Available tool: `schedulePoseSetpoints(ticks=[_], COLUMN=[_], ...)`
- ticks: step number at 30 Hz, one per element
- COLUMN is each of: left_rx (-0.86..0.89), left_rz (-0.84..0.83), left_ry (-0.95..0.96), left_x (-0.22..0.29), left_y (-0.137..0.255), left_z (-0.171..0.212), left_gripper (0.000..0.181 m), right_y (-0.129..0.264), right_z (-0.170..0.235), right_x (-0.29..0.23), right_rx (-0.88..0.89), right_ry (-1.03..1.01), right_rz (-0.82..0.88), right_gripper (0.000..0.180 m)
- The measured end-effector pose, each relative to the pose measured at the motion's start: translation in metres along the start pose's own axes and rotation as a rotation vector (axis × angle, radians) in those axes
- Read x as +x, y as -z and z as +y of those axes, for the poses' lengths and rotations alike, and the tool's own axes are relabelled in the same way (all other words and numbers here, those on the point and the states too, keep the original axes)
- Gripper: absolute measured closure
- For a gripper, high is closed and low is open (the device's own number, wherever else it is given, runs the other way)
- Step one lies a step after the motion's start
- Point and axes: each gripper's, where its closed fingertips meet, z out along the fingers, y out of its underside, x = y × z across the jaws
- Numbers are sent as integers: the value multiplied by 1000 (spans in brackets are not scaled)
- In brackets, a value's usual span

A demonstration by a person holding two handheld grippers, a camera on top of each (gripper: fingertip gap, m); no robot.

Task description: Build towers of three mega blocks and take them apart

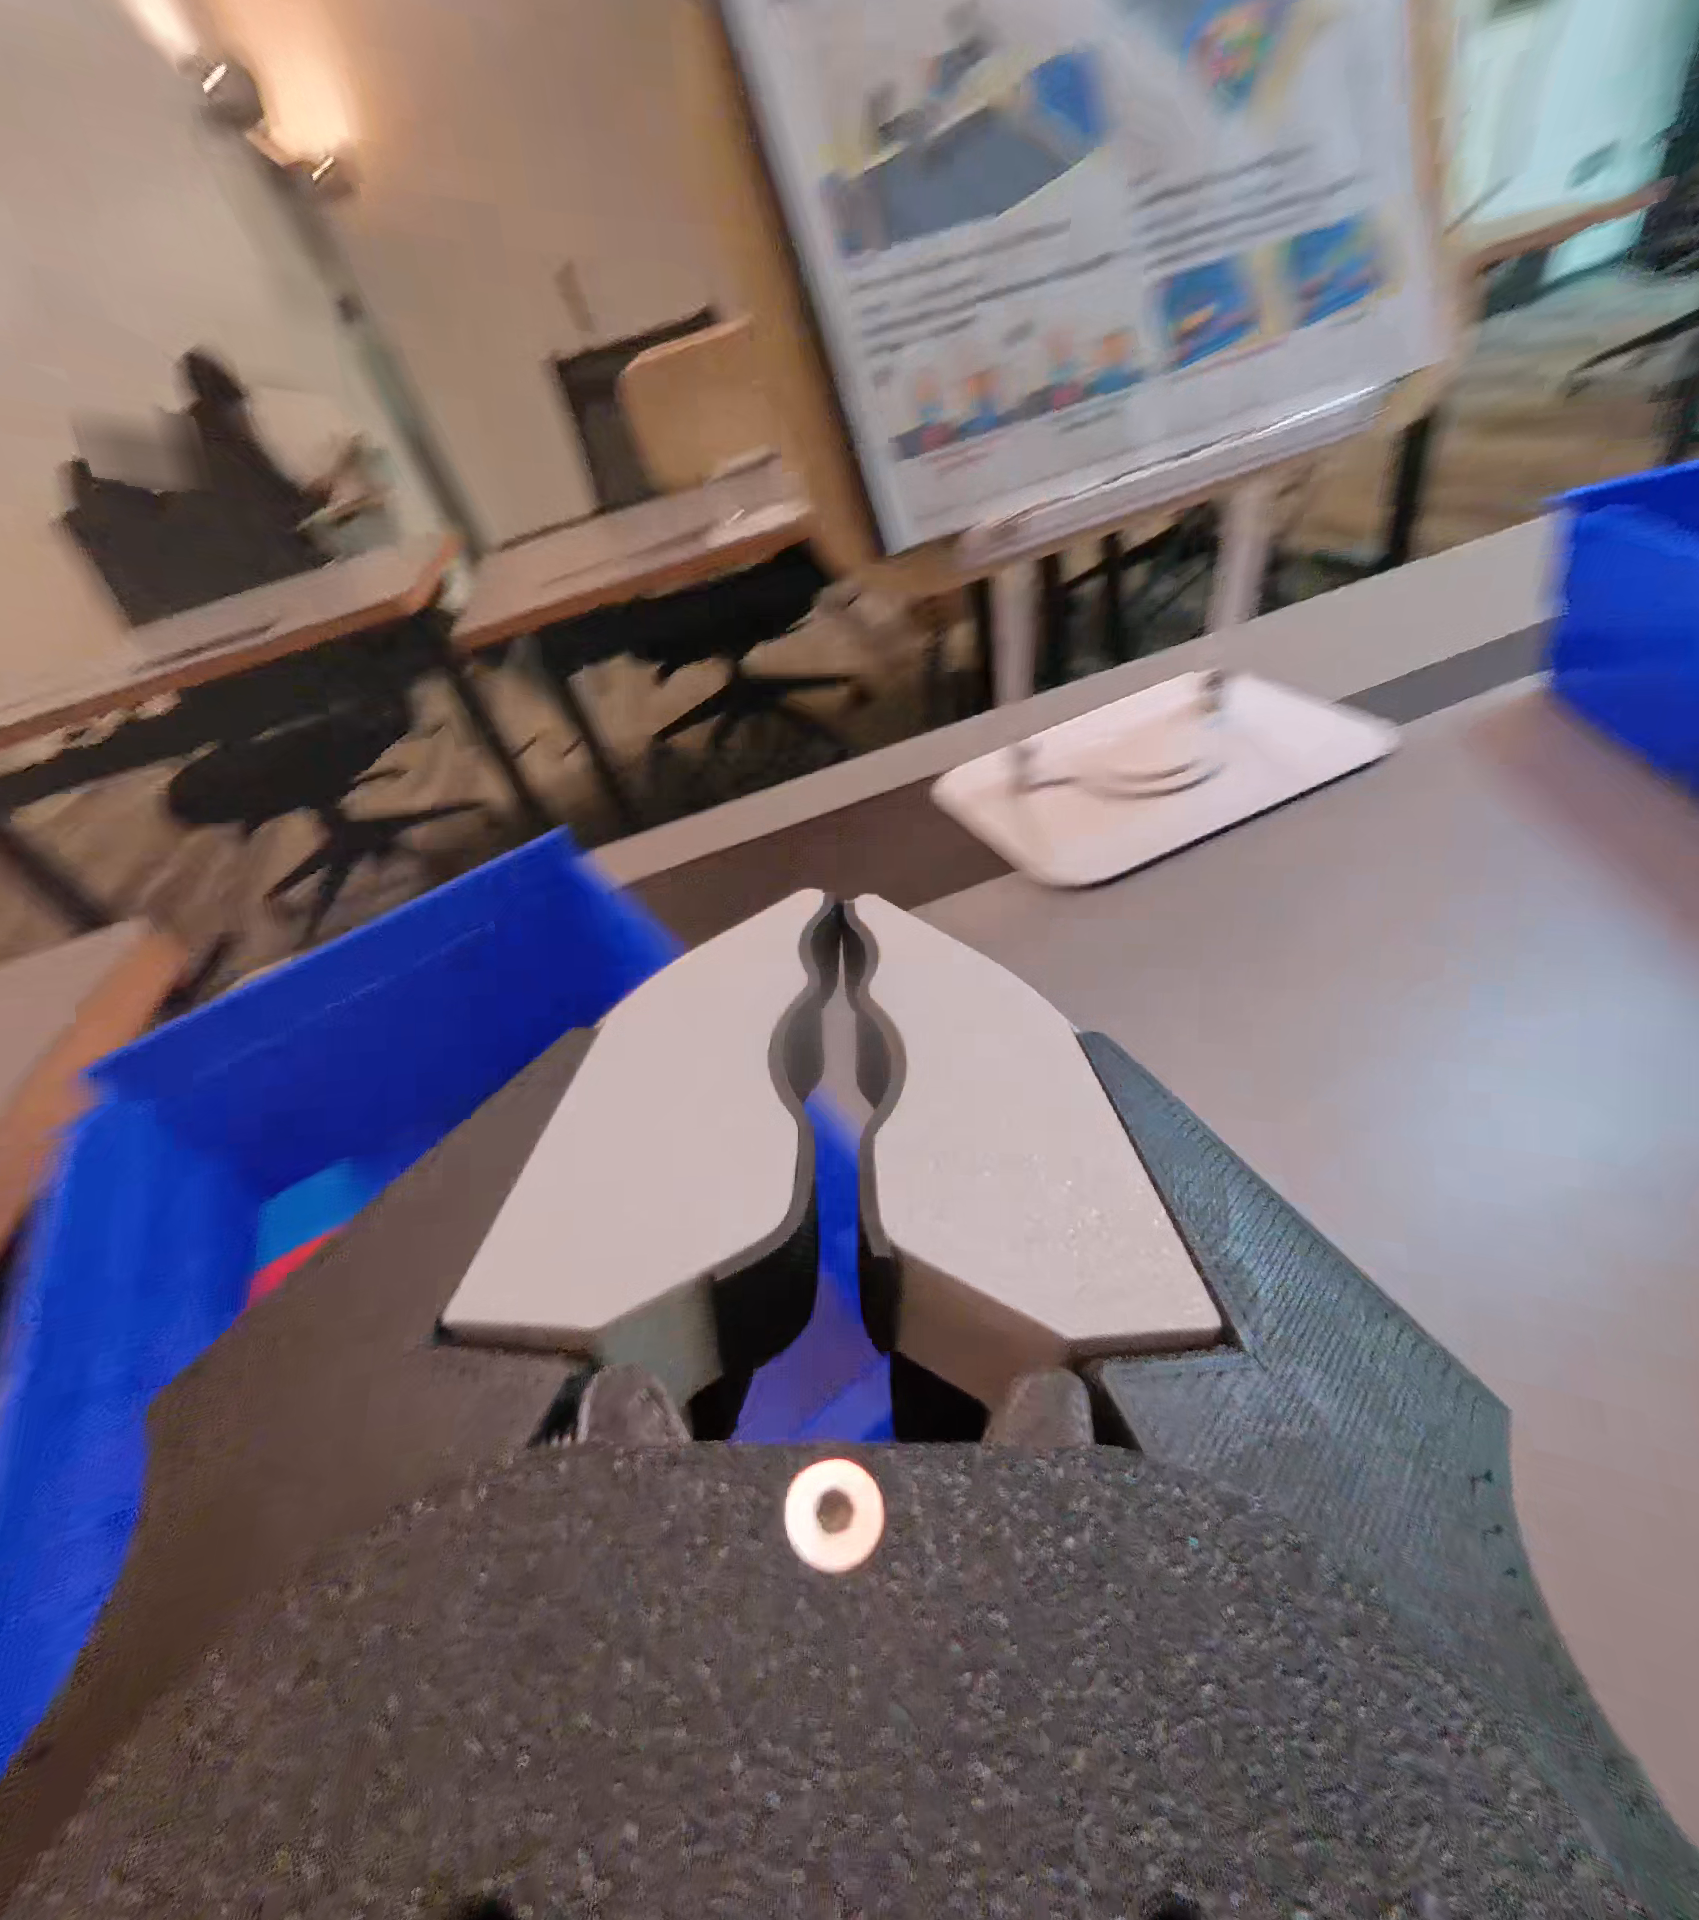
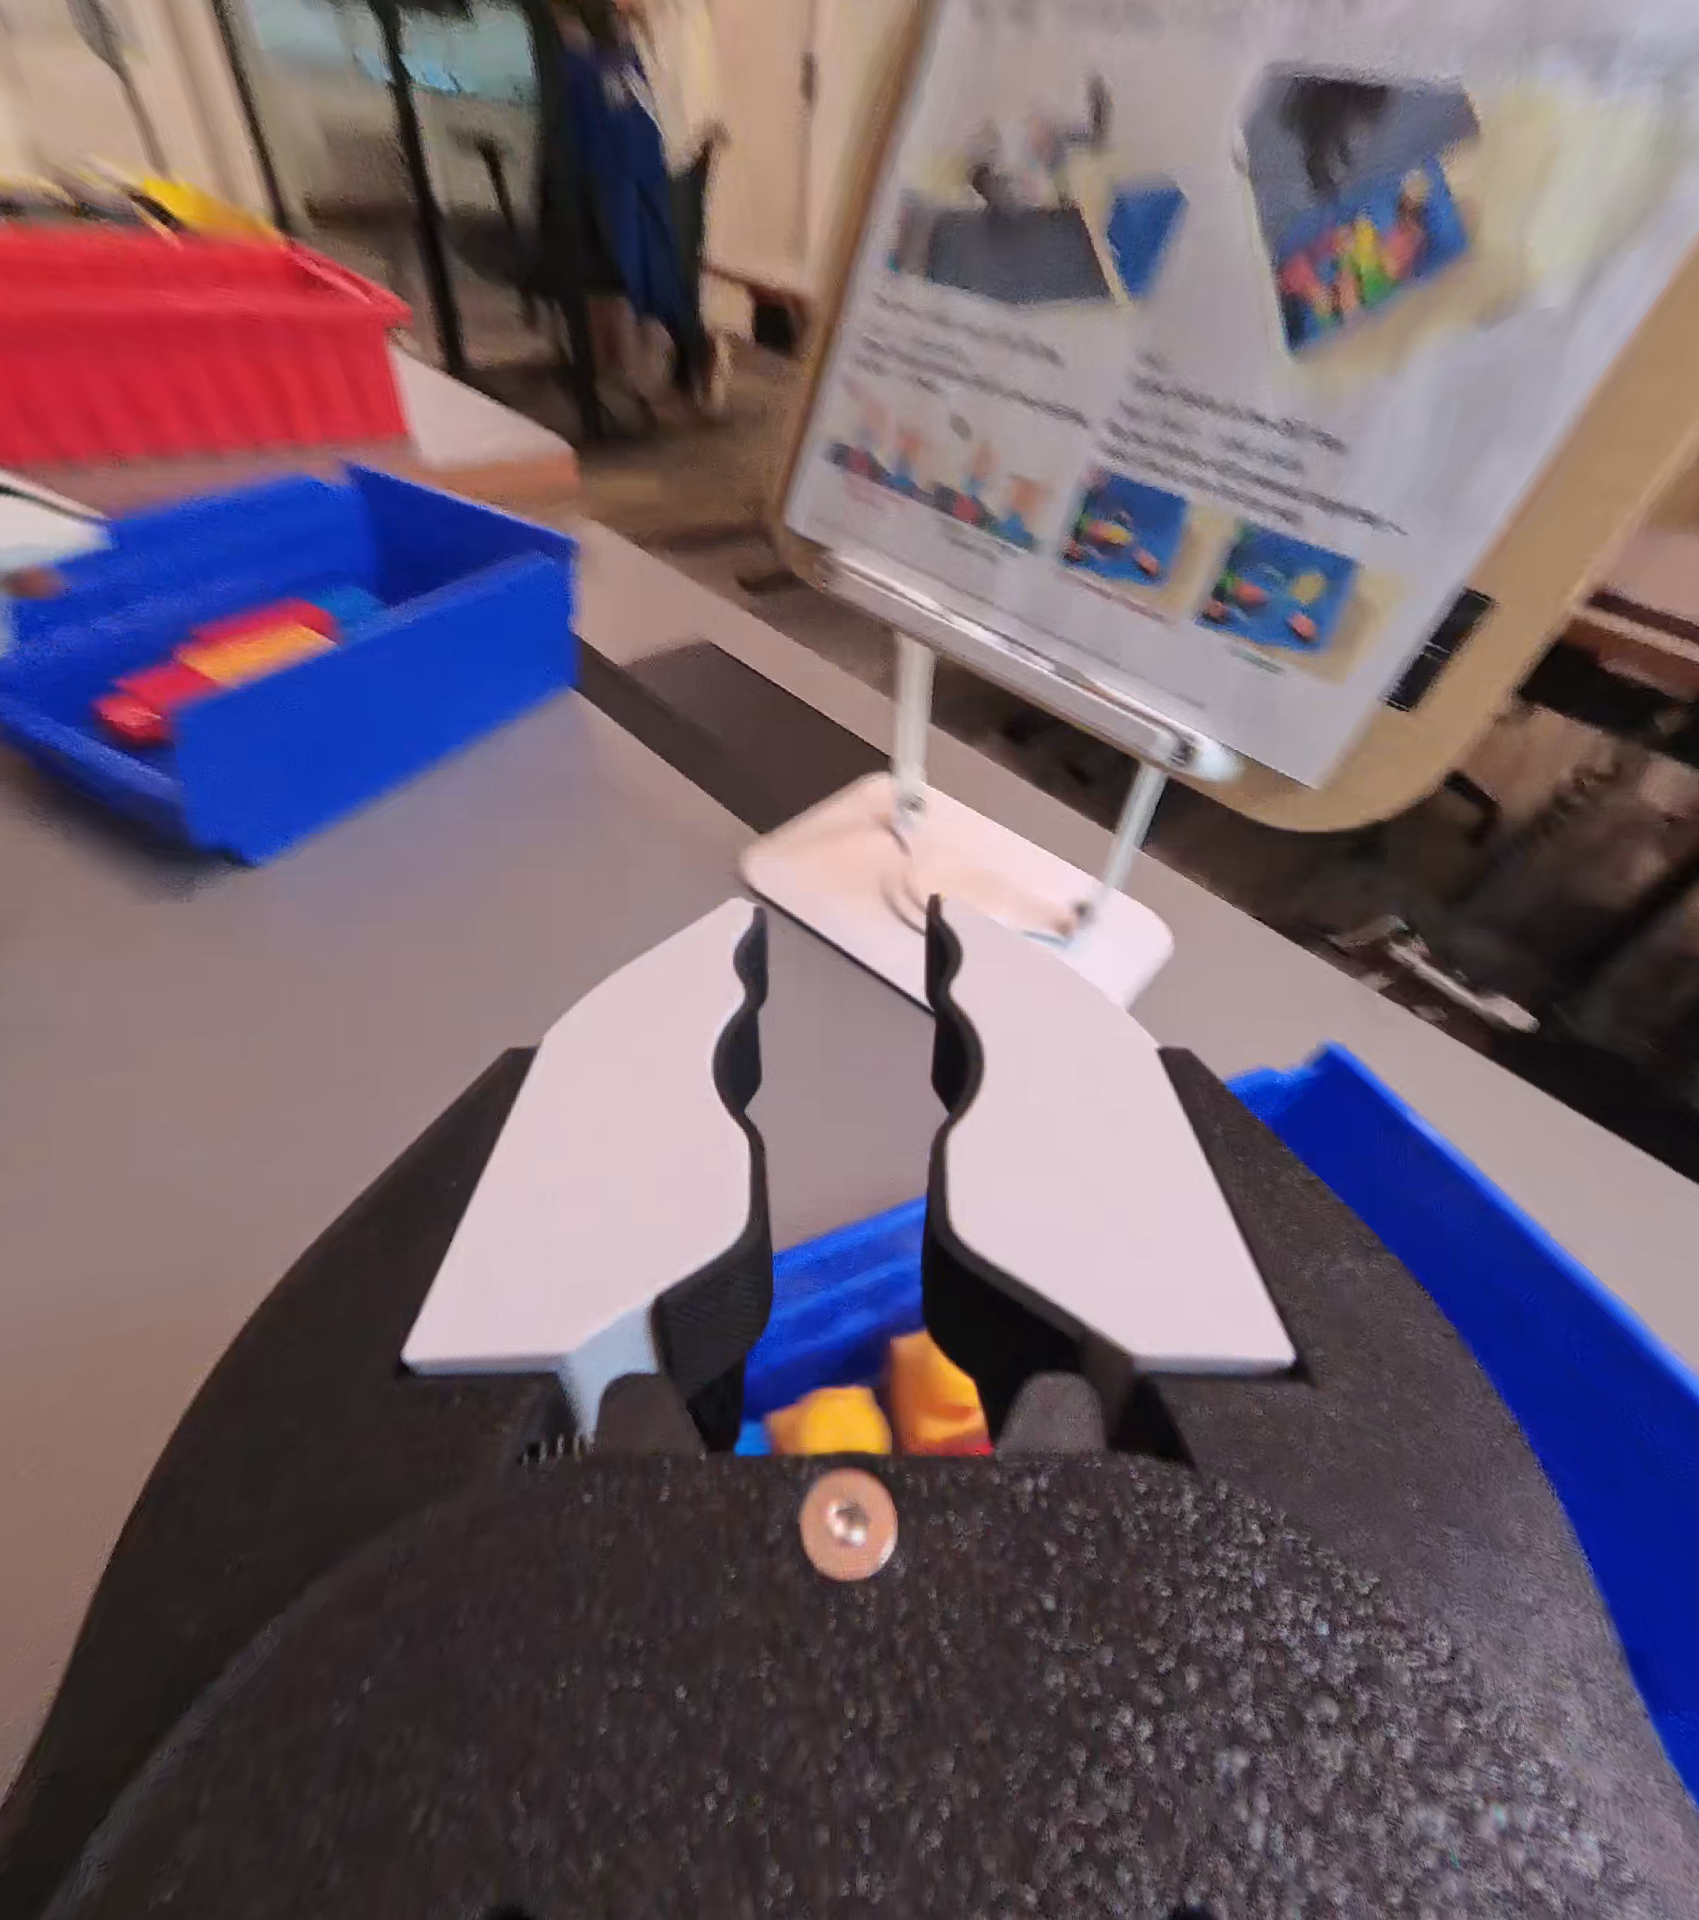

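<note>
Only rightward, blocks point(image 2: 242, 649) in bin point(image 2: 377, 727).

Matt grey table point(image 2: 201, 1039), smooth plastic blue bin point(image 2: 325, 727), grainy black gripper body point(image 2: 824, 1714).

A grey table point(image 2: 201, 1039) carries everything. Ahead of the right fingers, just past their tips, the white base plate of a sign stand point(image 2: 824, 842) sits near the far edge. Off to the left of those fingers rests a blue bin point(image 2: 388, 727) (red, orange and blue blocks inside). A second blue bin point(image 2: 1551, 1351) lies below and right of them.
</note>
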Motion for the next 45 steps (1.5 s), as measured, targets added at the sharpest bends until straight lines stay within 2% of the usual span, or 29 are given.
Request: schedulePoseSetpoints(ticks=[2,4,5,9,12,15,20,21,22,24,27,32,34,36,39,42,45], left_rx=[-143,-329,-411,-737,-926,-1012,-1208,-1214,-1238,-1250,-1091,-698,-557,-451,-398,-432,-441], left_rz=[-96,-157,-179,-167,-172,-188,-171,-163,-145,-148,-173,-140,-46,126,372,542,681], left_ry=[10,1,-4,30,66,108,140,139,113,-11,-140,-318,-365,-411,-540,-693,-797], left_x=[-44,-78,-92,-114,-119,-121,-122,-122,-120,-124,-123,-77,-39,13,91,150,195], left_y=[3,6,7,8,10,9,11,9,9,8,-2,4,13,23,40,55,67], left_z=[22,54,69,129,166,184,213,213,213,209,179,65,18,-16,-30,-16,-1], left_gripper=[181,179,176,132,113,115,126,135,135,140,143,144,143,144,144,144,144], right_y=[13,23,26,30,30,31,30,30,30,30,29,22,18,13,9,7,-3], right_z=[0,6,12,28,32,35,38,39,40,42,43,43,39,33,20,18,38], right_x=[-39,-74,-87,-111,-112,-114,-121,-124,-127,-133,-140,-154,-162,-169,-181,-189,-197], right_rx=[47,68,62,77,126,146,155,153,149,146,145,140,135,119,95,18,-86], right_ry=[-9,-13,-22,-31,-23,-41,-54,-50,-39,-4,59,133,188,288,466,626,722], right_rz=[-62,-138,-168,-201,-172,-198,-233,-243,-252,-258,-261,-277,-275,-240,-204,-196,-213], right_gripper=[160,179,179,179,179,179,179,179,179,179,179,174,166,155,140,134,125])
